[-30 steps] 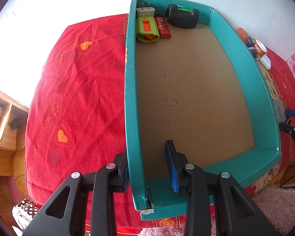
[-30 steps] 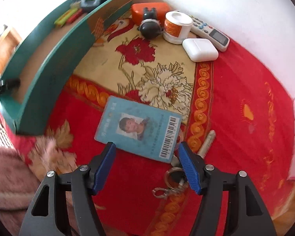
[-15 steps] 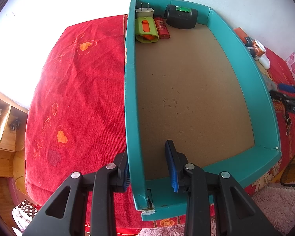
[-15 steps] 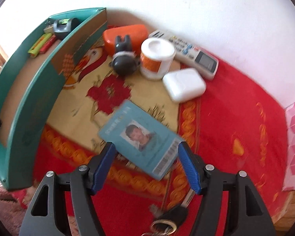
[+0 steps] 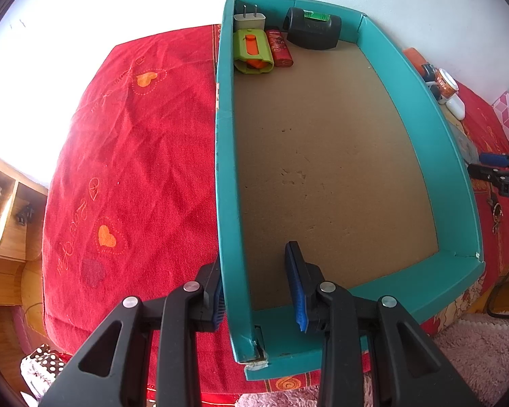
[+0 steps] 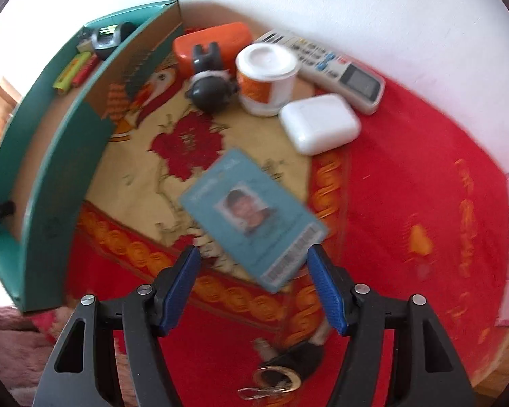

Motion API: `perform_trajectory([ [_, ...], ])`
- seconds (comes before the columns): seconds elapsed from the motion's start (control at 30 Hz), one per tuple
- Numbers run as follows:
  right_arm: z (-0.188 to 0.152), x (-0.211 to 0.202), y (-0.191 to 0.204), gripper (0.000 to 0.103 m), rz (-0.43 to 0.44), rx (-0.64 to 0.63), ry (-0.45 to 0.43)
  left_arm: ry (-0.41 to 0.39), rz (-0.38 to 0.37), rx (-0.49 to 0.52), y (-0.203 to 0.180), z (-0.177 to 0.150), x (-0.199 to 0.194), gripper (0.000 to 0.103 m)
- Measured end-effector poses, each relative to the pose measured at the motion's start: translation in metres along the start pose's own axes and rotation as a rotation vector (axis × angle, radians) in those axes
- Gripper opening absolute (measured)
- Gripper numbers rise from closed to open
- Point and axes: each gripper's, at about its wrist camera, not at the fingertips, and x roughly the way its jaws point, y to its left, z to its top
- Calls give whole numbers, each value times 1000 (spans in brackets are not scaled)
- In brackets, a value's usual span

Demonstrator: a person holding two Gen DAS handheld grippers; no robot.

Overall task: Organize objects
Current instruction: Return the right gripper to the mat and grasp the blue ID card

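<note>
The left gripper (image 5: 259,283) straddled the near left wall of the teal box (image 5: 225,176), one pad outside and one inside; how far the pads pressed on that wall could not be made out, though the jaws stood at their narrowest. The box's brown floor lay bare up to the far end, where a green and orange cutter (image 5: 252,51), a red lighter (image 5: 280,51), a white plug (image 5: 249,18) and a black device (image 5: 314,30) sat against the back wall.

The right gripper (image 6: 252,286) hung over the red cloth (image 6: 407,203) with its jaws apart. A blue ID card (image 6: 254,217), blurred, showed between and just beyond the pads; whether they touched it could not be told. Nearer the camera lay a key ring (image 6: 278,381). Beyond the card sat a white case (image 6: 320,123), a white jar (image 6: 266,78), a dark round toy (image 6: 210,90), an orange case (image 6: 210,42) and a remote control (image 6: 339,71) by the wall.
</note>
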Motion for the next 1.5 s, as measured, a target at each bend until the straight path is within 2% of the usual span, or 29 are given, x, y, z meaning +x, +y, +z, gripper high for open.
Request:
perform_trajectory([
  [0.03,-2,-2,3,68,16,-1,1,0,1,-1,0,0,0,29],
  [0.17,-9,-14,22,68,174,-24,-4,-1,4,-4,-1,-1,-1,29],
  [0.23,-11,-24,27,67,201,-62,-31,-1,4,-5,-1,0,0,29],
  [0.33,-4,-28,11,67,145,-124,-43,-2,3,-2,-1,0,0,29],
  [0.4,25,-16,2,67,108,-168,-13,-1,3,-2,-1,0,0,30],
  [0.43,35,-6,-23,67,98,-193,7,-1,3,-2,-1,0,0,30],
  [0.5,56,5,-30,67,63,-231,22,-1,3,-2,-1,0,0,29],
  [0.63,70,15,-43,67,135,-225,54,-2,2,-1,0,0,0,29],
  [0.7,71,24,-46,69,130,-221,88,-2,2,-1,0,0,0,30],
  [1.03,45,14,-25,69,162,-236,134,-5,1,2,0,2,2,29],
  [1.1,41,12,-19,69,157,-224,125,-6,1,1,0,2,2,30],
  [1.27,43,13,-12,69,58,-152,81,-5,-1,7,0,3,3,30],
  [1.4,46,13,-12,69,25,-81,46,-5,-5,10,1,5,4,30],
  [1.47,46,11,-15,66,16,-53,31,-5,-6,11,3,6,4,30],
  [1.5,45,10,-17,59,14,-44,20,-5,-7,12,2,4,3,30],
])
